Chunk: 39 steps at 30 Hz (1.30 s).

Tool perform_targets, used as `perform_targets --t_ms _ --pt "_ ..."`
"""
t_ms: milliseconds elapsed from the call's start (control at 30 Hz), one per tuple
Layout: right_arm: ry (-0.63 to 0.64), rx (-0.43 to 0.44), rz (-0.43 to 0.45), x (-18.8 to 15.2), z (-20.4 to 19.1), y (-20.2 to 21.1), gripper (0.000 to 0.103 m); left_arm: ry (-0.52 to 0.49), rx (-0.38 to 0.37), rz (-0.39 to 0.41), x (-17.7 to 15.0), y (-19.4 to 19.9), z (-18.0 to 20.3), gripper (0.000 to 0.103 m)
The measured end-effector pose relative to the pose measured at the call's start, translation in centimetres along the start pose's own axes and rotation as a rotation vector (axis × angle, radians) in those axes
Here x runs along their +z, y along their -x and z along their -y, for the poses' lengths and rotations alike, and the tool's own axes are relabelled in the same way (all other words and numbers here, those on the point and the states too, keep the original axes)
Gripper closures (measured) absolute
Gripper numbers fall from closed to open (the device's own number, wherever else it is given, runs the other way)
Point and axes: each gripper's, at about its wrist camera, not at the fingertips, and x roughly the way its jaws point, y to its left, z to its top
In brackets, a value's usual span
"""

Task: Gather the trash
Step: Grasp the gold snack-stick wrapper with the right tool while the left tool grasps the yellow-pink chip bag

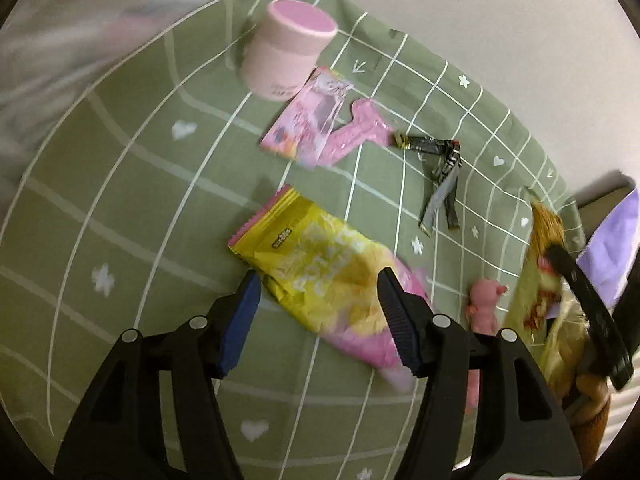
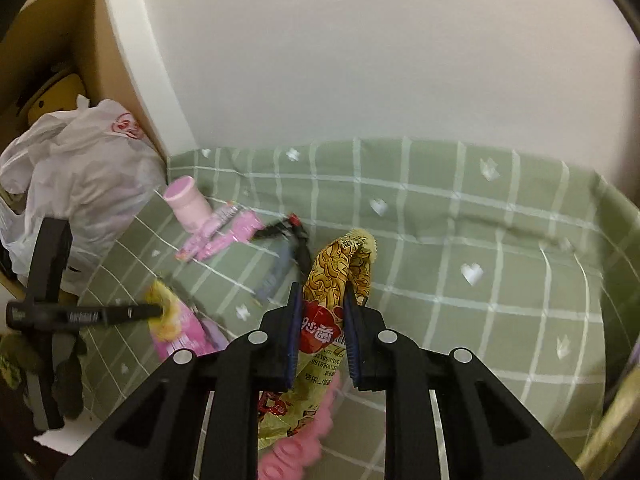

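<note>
A bench under a green checked cloth (image 1: 120, 200) with white hearts and flowers. In the upper middle of the left wrist view a pink cylindrical jar (image 1: 290, 48) stands, with a pink wrapper (image 1: 308, 120) just beside it. Right of that lies a twisted black wrapper (image 1: 438, 176). At lower middle lies a yellow and pink snack bag (image 1: 316, 268), and a small pink figure (image 1: 484, 304) to its right

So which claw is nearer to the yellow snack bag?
Left. The left claw has its fingers on either side of the yellow snack bag, not pressing it. The right claw sits off to the side, shut on a noodle-print wrapper.
</note>
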Motion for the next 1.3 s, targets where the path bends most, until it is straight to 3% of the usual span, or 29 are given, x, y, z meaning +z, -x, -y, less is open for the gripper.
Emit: perform_targets --t_ms 200,433,467,500,600,667,833,1033,1300 --pt "-0.08 -0.07 -0.016 -3.1 3.1 1.9 0.084 -0.128 0.081 0.029 1.7 -2.4 3.1 0.043" --pt "-0.156 -0.118 -0.024 -6.5 4.9 3.6 0.084 -0.2 0.165 0.006 2.9 -4.1 5.2 0.036" --pt "-0.159 -0.123 -0.022 -6.8 4.9 3.7 0.084 -0.202 0.167 0.004 3.0 -4.1 5.3 0.037" --pt "-0.16 -0.127 -0.021 -7.0 5.0 3.9 0.084 -0.199 0.166 0.005 3.1 -4.1 5.2 0.046" --pt "-0.152 -0.156 -0.03 -7.7 4.9 4.3 0.084 -0.148 0.126 0.002 3.3 -3.7 4.4 0.072" --pt "-0.15 -0.166 -0.036 -8.0 5.2 4.5 0.084 -0.111 0.1 0.007 3.3 -3.3 3.5 0.082" --pt "-0.169 -0.177 -0.031 -8.4 5.6 4.6 0.084 -0.139 0.029 0.049 2.7 -1.5 3.2 0.088" --pt "-0.183 -0.183 0.009 -8.5 5.6 5.6 0.084 -0.244 -0.072 0.171 2.3 3.1 5.4 0.092" --pt "-0.142 -0.2 0.085 -7.4 4.1 8.4 0.084 -0.372 -0.117 0.279 1.7 7.0 10.0 0.093"
